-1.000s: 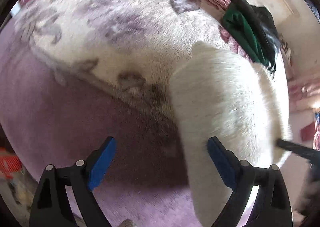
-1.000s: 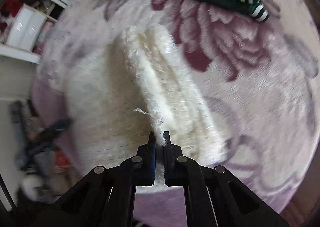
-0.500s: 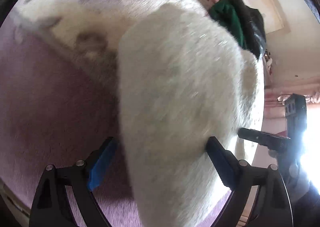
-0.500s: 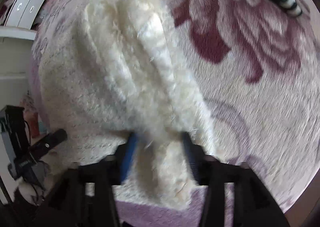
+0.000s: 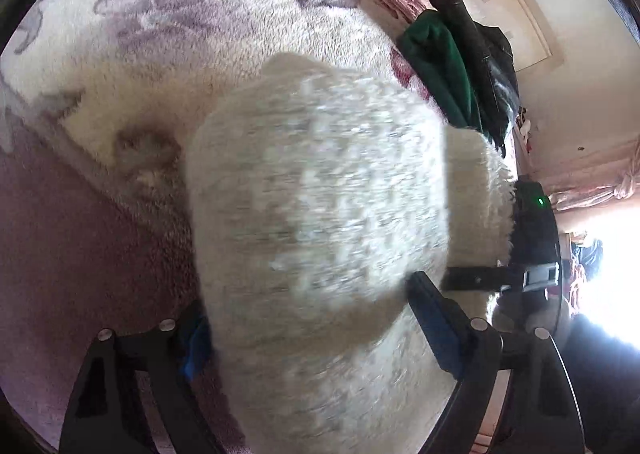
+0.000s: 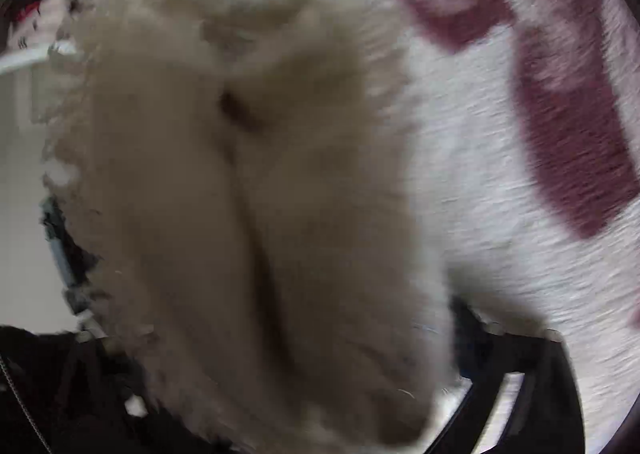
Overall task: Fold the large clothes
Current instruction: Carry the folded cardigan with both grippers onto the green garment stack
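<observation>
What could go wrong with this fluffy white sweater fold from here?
The left gripper stands wide open around the bulky white sweater, so the fold may spring back. The sweater's far edge lies near the green garment and could snag it. The right wrist view is smothered in fleece, so that gripper's aim is blind.

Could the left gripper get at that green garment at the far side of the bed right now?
Probably not directly. The fluffy white garment bulges between the left gripper's open fingers, lying between it and the green garment, which lies beyond, beside a black one.
</observation>
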`<state>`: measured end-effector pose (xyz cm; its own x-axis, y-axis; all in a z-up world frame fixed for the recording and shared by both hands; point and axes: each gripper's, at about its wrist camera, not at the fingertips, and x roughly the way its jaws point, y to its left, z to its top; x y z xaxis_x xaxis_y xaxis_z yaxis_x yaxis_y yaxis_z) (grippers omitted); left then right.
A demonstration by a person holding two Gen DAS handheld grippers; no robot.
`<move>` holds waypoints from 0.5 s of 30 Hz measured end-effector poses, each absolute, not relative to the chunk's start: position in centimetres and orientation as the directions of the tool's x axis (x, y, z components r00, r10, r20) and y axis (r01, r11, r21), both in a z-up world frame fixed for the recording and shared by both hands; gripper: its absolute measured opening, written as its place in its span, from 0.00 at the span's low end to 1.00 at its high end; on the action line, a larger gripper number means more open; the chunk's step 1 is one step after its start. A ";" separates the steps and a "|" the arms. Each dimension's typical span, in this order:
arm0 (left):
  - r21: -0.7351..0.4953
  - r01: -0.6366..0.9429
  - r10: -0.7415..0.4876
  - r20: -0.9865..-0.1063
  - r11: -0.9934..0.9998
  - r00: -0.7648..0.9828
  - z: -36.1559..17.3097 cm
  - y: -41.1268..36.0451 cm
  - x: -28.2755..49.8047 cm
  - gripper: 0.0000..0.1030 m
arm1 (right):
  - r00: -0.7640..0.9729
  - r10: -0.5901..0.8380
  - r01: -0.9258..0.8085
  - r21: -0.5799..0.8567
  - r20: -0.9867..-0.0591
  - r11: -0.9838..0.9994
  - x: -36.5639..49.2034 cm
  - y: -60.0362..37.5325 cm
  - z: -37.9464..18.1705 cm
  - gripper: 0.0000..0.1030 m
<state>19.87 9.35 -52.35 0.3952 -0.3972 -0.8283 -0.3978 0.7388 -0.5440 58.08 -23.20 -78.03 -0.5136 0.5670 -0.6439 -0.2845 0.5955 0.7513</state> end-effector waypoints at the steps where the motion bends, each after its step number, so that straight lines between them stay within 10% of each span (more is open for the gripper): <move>1: -0.542 -0.397 -0.397 -0.830 0.741 0.392 -52.2 9.6 20.1 0.81 | -0.503 0.578 -0.267 0.752 -0.642 0.603 57.7 -23.3 -77.6 0.74; 5: -0.542 -0.361 -0.412 -0.829 0.759 0.377 -50.8 10.0 21.0 0.77 | -0.439 0.657 -0.165 0.774 -0.613 0.612 56.7 -24.5 -75.5 0.55; 15: -0.519 -0.147 -0.443 -0.821 0.842 0.360 -43.2 9.4 28.7 0.77 | -0.257 0.811 0.103 0.820 -0.525 0.563 55.0 -29.0 -70.3 0.50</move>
